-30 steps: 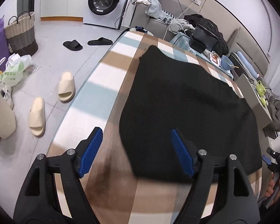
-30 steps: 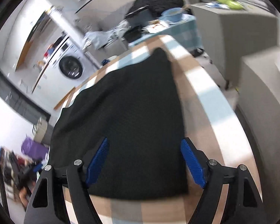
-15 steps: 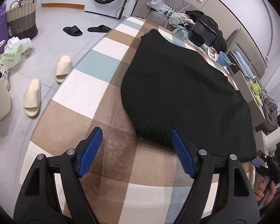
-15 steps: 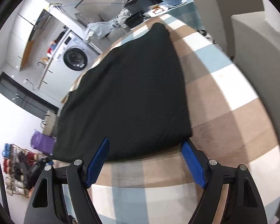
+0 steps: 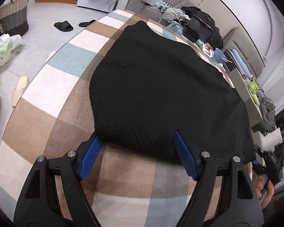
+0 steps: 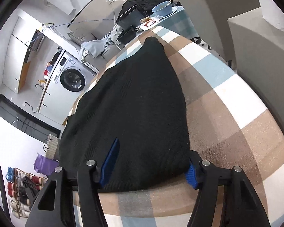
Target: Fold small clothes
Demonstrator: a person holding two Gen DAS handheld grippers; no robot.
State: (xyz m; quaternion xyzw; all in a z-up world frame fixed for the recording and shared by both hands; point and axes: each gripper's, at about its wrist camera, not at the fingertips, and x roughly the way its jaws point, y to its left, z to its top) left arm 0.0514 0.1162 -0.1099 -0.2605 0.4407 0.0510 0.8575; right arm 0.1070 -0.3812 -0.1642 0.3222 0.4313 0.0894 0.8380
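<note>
Both grippers at the near hem of the black knit garment point(image 5: 161, 94)
Left gripper point(image 5: 136, 155) is spread, unclenched; right gripper point(image 6: 151, 162) jaws, just closing, straddle the hem corner on the checked tablecloth point(image 5: 70, 87), grip not confirmed.

knit garment point(image 5: 161, 94): was plain black
tablecloth point(image 5: 62, 75): was checked brown, white, pale blue
gripper pads point(image 5: 90, 156): were blue
bowl point(image 6: 163, 9): was light blue
</note>
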